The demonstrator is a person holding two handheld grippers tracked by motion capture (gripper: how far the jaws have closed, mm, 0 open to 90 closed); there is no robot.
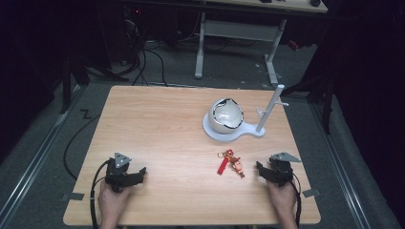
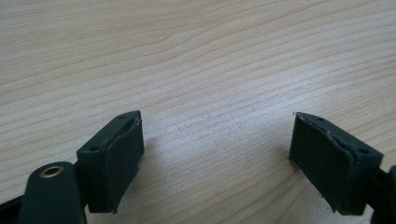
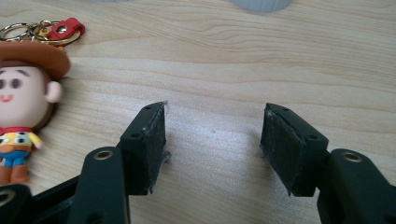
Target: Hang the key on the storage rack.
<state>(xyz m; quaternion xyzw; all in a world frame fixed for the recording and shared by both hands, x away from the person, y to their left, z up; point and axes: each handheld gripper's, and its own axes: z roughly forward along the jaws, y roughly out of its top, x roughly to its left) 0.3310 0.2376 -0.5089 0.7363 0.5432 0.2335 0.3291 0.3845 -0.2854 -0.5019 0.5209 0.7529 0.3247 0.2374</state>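
Note:
A cowboy-figure keychain [image 1: 235,164] with a red strap [image 1: 223,166] and gold rings lies on the wooden table [image 1: 157,124], right of centre near the front. In the right gripper view the keychain figure [image 3: 23,102] lies at the left, beside my jaws. My right gripper [image 1: 262,170] rests on the table just right of the keychain, open, nothing between its jaws [image 3: 212,142]. My left gripper [image 1: 139,174] rests at the front left, open over bare wood [image 2: 217,149]. A white stand [image 1: 234,131] with a slanted pole [image 1: 270,109] carries a white helmet-like shell [image 1: 225,116].
A white-legged desk [image 1: 239,33] stands beyond the table on the grey floor, with black cables [image 1: 148,62] trailing to the left. The stand's base edge [image 3: 261,4] shows at the top of the right gripper view.

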